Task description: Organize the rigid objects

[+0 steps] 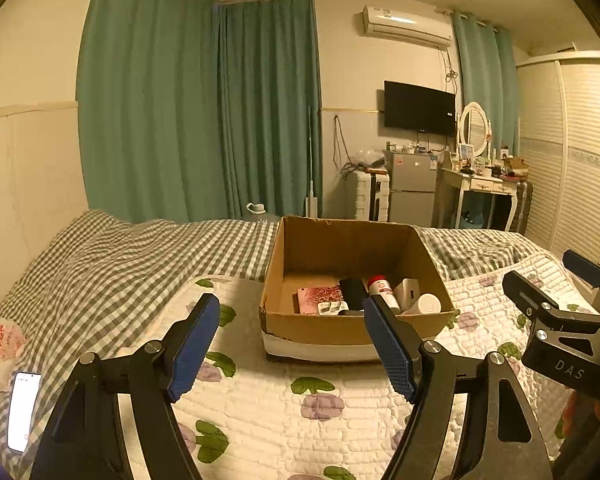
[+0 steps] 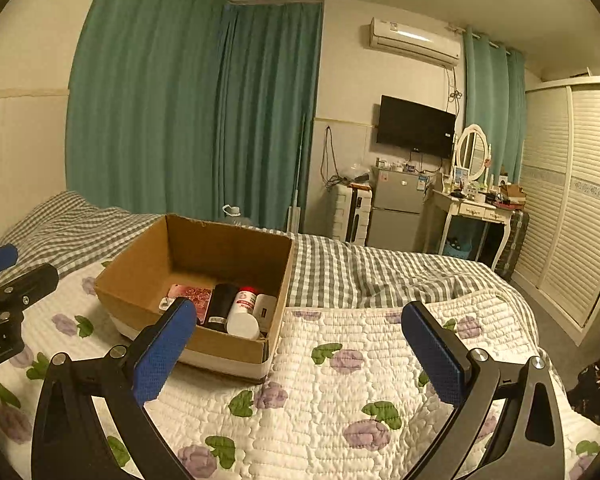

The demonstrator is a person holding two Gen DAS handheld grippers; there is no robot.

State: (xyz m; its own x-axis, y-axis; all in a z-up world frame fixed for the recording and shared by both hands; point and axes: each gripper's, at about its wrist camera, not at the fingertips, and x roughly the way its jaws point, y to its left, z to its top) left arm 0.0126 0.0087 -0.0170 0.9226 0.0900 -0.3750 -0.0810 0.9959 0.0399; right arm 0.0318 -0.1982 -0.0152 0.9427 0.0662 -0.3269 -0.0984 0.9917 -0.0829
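The left tongs (image 1: 290,344) stand spread wide with nothing between their blue-padded fingers (image 1: 192,346), hovering over the white quilted bedspread with purple flowers (image 1: 268,412). The right tongs (image 2: 296,354) are likewise spread to their widest and empty, just beside the left pair, above the same bedspread.

Ahead of both sits an open brown cardboard box (image 1: 284,256) on the bed. Its contents cluster in the near right corner: a pink patterned flat packet (image 1: 314,296), a black cylindrical container (image 1: 353,292), a white bottle with a red cap (image 1: 382,286), a white rectangular block (image 1: 407,290) and a white round-ended tube (image 1: 426,304), all lying close together, some touching.

A lit white smartphone (image 1: 23,414) lies on the grey-and-white checked sheet (image 1: 100,264) at far left.
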